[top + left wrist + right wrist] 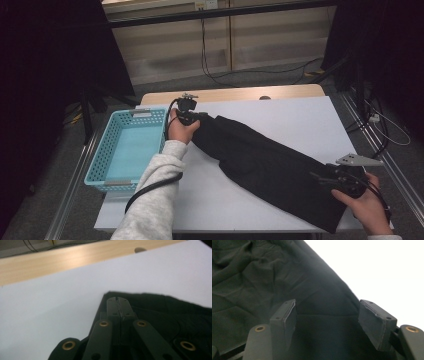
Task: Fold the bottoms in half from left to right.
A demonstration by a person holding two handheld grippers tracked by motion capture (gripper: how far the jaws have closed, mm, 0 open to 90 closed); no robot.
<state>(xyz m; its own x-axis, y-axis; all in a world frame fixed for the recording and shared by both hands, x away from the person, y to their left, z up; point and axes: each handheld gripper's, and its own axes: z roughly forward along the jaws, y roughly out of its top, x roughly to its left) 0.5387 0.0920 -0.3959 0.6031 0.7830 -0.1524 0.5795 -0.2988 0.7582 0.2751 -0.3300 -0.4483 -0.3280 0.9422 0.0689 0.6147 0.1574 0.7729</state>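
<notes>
A long black cloth [265, 165] lies slantwise across the white table [285, 117], from the back left to the front right. My left gripper [196, 118] is at its far left end, held in a hand with a grey sleeve. In the left gripper view its jaws [117, 300] are shut on the cloth's corner [162, 307], with the cloth edge just past the tips. My right gripper [320, 177] is at the cloth's near right end. Its fingers [287, 315] stand wide apart over the dark fabric [249, 277] without pressing on it.
A turquoise plastic basket [98, 162] stands at the table's left edge, just left of my left hand, with nothing in it. A wooden strip [230, 94] runs along the table's far edge. Cables lie on the floor behind and to the right.
</notes>
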